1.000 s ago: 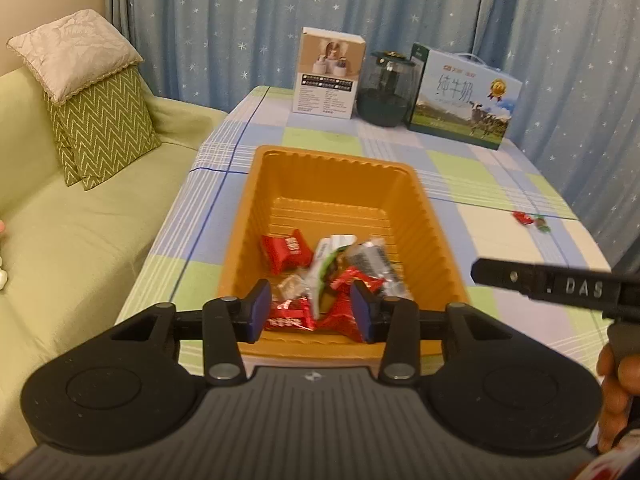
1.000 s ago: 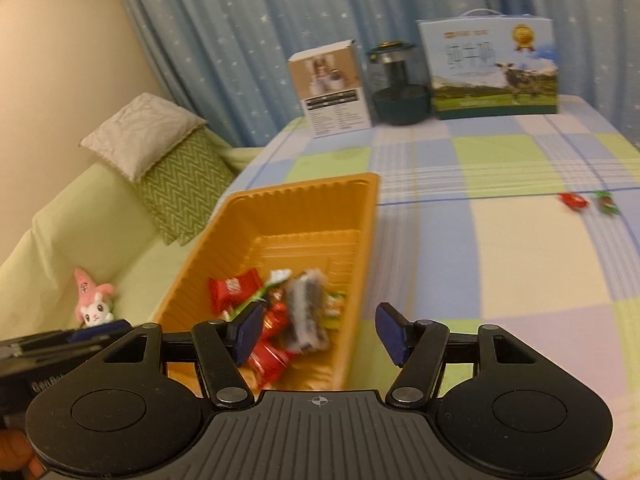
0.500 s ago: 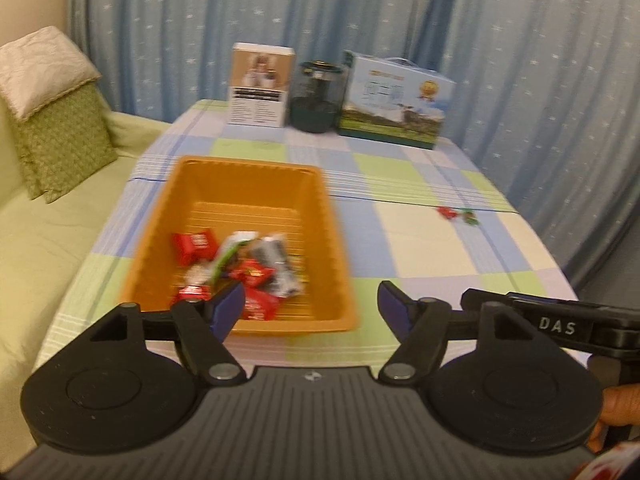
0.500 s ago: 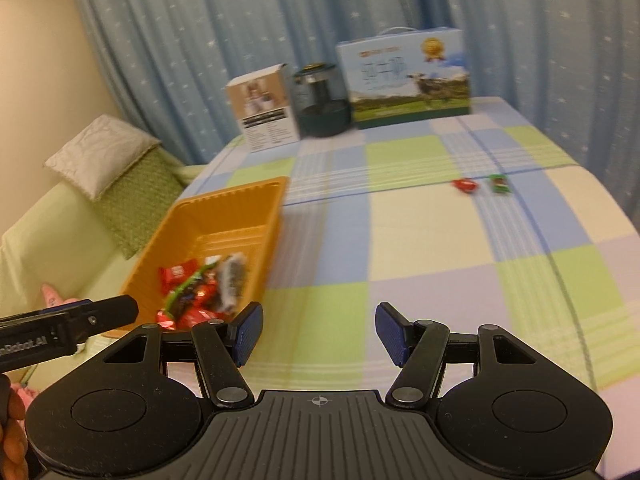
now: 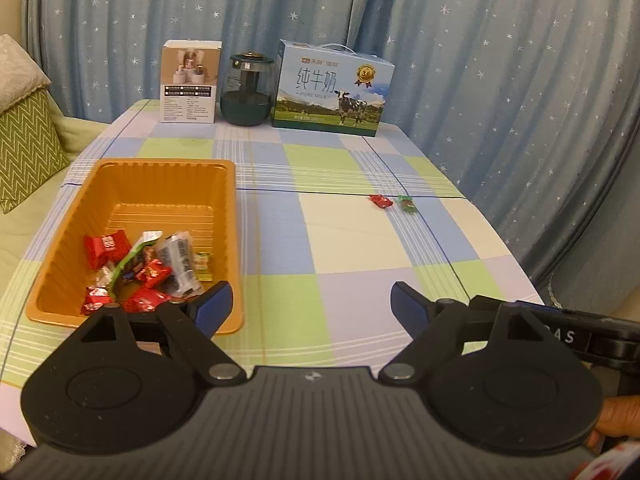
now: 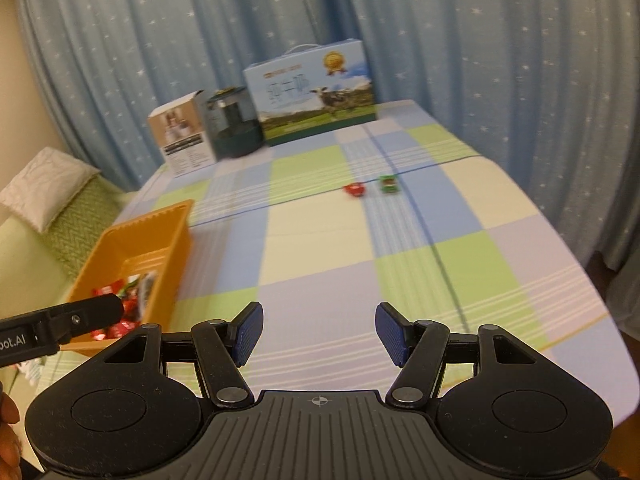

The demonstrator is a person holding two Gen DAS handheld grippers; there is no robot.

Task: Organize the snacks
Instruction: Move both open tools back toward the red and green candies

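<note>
We see a table (image 5: 352, 240) covered in a blue, green and cream checked cloth, with a starred blue curtain (image 5: 500, 60) behind it. Along the far edge stand a milk carton box (image 5: 332, 88), a dark glass jar (image 5: 247, 90) and a small white box (image 5: 190, 82). On the left side of the table sits an orange tray (image 5: 168, 184), its near half holding a heap of wrapped snacks (image 5: 144, 268), mostly red. Two snacks lie loose well to the right of the tray, out on the bare cloth: a red candy (image 5: 380, 201) and, just beside it, a green candy (image 5: 407, 204).

Our left claw (image 5: 311, 304) hangs above the near table edge, its jaws opening wide with nothing between them. Our right claw (image 6: 319, 330) is parted about halfway, also empty, and faces the two loose candies from well short of them.

We judge that the two candies are the remaining items to carry to the tray. The risks lie in their size and closeness: a claw coming down between them could nudge one aside or pinch both wrappers at once. The small, slippery wrappers may slide out of the pads, and pressing too low could snag the cloth and drag it.
</note>
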